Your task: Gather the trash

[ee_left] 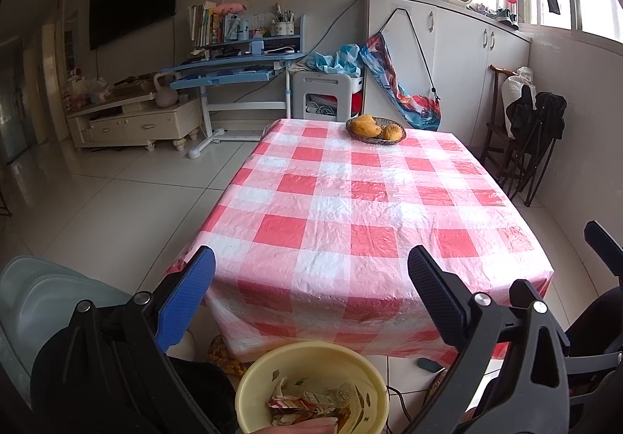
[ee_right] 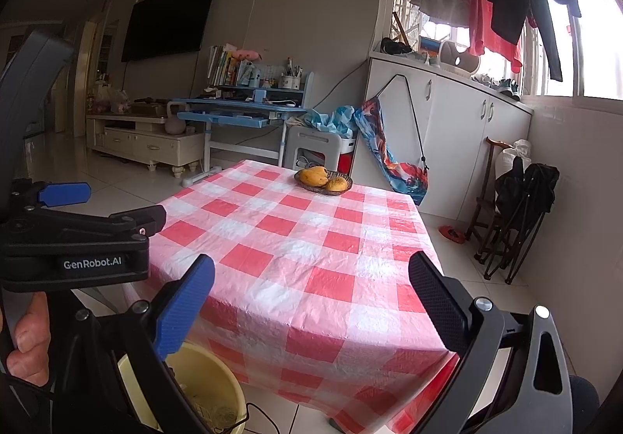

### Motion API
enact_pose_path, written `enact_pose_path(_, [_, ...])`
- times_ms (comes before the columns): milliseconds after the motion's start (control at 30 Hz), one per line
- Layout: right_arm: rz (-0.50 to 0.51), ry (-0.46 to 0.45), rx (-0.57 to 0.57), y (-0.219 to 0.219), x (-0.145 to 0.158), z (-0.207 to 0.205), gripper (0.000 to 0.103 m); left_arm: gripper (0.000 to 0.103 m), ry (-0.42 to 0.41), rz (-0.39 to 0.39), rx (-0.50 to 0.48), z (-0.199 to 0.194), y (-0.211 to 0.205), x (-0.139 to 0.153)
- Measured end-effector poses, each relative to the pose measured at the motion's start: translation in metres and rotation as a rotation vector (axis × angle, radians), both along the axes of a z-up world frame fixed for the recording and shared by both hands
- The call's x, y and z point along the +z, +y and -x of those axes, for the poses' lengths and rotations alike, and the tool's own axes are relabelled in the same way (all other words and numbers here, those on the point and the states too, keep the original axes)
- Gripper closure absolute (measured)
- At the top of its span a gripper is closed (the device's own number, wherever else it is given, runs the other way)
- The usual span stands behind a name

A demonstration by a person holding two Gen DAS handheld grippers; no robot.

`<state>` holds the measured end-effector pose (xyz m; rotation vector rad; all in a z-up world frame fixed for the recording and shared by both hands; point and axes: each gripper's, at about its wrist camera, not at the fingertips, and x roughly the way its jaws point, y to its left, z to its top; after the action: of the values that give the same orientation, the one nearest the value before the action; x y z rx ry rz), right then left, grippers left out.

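Observation:
A yellow plastic bin stands on the floor at the near end of the table, with crumpled wrappers and a small carton inside. My left gripper hangs open above the bin and the table's near edge, nothing between its fingers. In the right wrist view my right gripper is open and empty too, held over the table's near corner. The same bin shows low on the left behind the blue finger. The left gripper's body is at the left, a hand on its handle.
The table wears a red and white checked cloth. A woven basket of mangoes sits at its far end. Folded chairs lean against the right wall. A blue desk and white cabinets stand beyond. A cable trails beside the bin.

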<state>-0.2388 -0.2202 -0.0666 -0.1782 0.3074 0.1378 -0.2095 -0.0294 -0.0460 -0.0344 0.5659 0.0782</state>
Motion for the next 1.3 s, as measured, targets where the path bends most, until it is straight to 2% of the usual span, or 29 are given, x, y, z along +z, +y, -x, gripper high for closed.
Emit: enact_pose_path(1300, [0.036,0.013,0.002,0.0087,-0.0075,-0.0004,0.008,0.007,-0.021,0.014,-0.001,0.0015,0.0093,0.0082])
